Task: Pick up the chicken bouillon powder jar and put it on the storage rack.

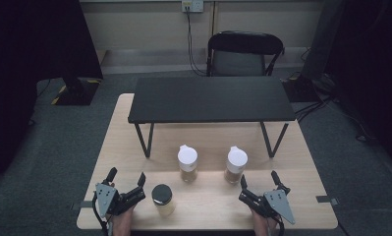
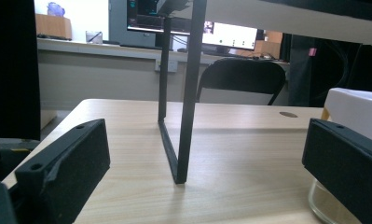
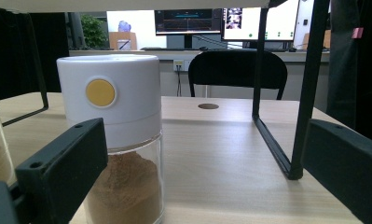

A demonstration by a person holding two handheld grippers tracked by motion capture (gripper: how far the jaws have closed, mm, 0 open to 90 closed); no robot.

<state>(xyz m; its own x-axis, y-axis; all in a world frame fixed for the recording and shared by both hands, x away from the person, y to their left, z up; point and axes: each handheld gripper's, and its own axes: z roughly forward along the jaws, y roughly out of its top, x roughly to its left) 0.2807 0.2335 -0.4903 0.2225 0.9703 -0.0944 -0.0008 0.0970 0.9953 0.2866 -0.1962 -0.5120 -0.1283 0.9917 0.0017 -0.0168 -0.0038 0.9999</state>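
My hands are cut off at the high view's bottom edge. My left gripper (image 1: 127,183) and right gripper (image 1: 259,183) rest on the table (image 1: 213,206), jaws spread, grasping nothing. Two white-capped jars (image 1: 187,163) (image 1: 236,164) stand between them, holding brown powder; a black-lidded jar (image 1: 163,199) just beside my left gripper holds something pale, hard to make out.
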